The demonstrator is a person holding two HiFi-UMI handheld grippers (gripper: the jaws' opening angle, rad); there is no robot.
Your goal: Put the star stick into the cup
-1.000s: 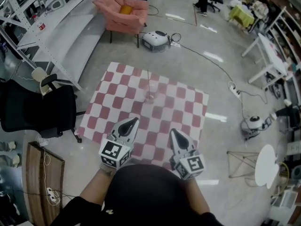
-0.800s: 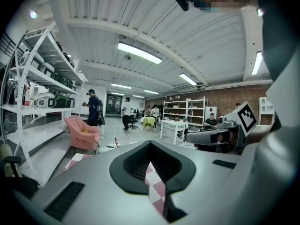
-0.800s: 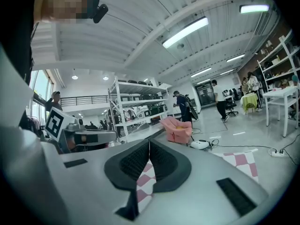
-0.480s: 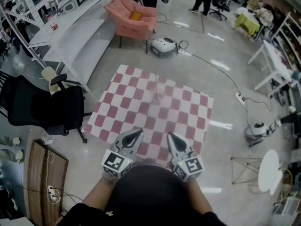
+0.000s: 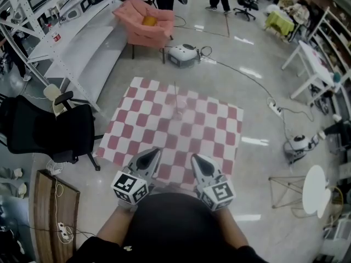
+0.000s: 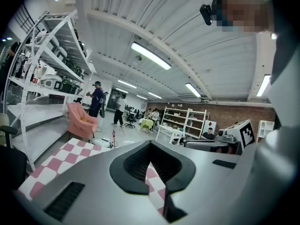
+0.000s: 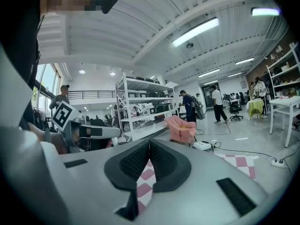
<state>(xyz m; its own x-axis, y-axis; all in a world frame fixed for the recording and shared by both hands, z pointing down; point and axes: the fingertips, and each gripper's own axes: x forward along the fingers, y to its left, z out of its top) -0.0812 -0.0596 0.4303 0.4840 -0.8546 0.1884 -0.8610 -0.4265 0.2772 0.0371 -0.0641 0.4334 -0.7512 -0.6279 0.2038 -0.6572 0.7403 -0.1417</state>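
One thin star stick (image 5: 175,95) stands upright on the checkered mat (image 5: 214,130), midway across it and nearer its far edge than its near one. Its foot meets a clear cup (image 5: 176,114), and it seems to stand inside. The cup is so faint in the head view that its rim cannot be traced. The left gripper view shows the stick as a small upright line with a red top, too small to give the star's shape.

Well apart from the cup, the left gripper (image 5: 147,159) and the right gripper (image 5: 196,163) hang side by side over the mat's near edge. Both are held close to the person's body with their tips pointing toward the cup. Each gripper's own view shows its jaws pressed together with nothing between them, only a sliver of red and white mat below the pads. Their marker cubes sit just in front of the person's dark head (image 5: 170,223), which hides the hands and most of both forearms.

Beyond the mat's far edge sit a white floor machine (image 5: 182,53) with a trailing cable and a pink armchair (image 5: 145,21). A black office chair (image 5: 46,130) stands off the left edge. People at the room's far end are cut off by the top of the picture.
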